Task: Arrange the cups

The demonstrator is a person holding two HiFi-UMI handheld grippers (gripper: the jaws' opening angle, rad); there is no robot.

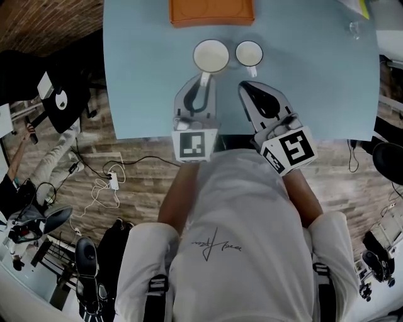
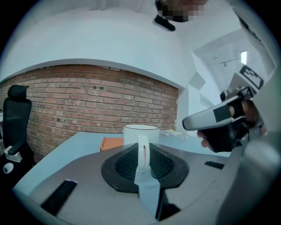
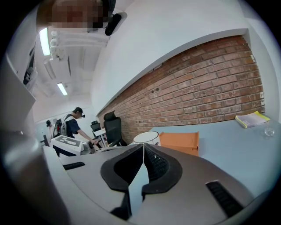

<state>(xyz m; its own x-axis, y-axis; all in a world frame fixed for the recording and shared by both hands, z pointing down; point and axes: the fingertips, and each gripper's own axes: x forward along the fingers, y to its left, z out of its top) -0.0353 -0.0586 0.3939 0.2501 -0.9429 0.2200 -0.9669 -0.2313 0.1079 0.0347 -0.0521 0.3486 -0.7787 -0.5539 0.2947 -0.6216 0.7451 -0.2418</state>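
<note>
Left tongs first: narrow, clamped on the handle of the large cup, and you can see that white loop standing upright right between the pads. Over on the right tongs, the jaws are drawn almost together with just a thin white sliver pinched between them. I read that as the slim handle of the small cup, whose rim sits just past the tips.

From above, it's neat symmetry. The left tongs are lined up behind the large cup, and the right tongs angle in behind the small cup. Both handles point straight back toward the person, so each handle's line runs along its own tongs, with each cup dead ahead of its own hand.

The cups stand side by side near the middle of the pale blue desk, close but with a slim gap showing. Both are upright, white and empty, and I can't tell whether either base has cleared the surface.

Just beyond them sits an orange tray at the far edge, directly in line. Any push forward heads that way, and I'd judge those thin handle grips could let a cup swing.
</note>
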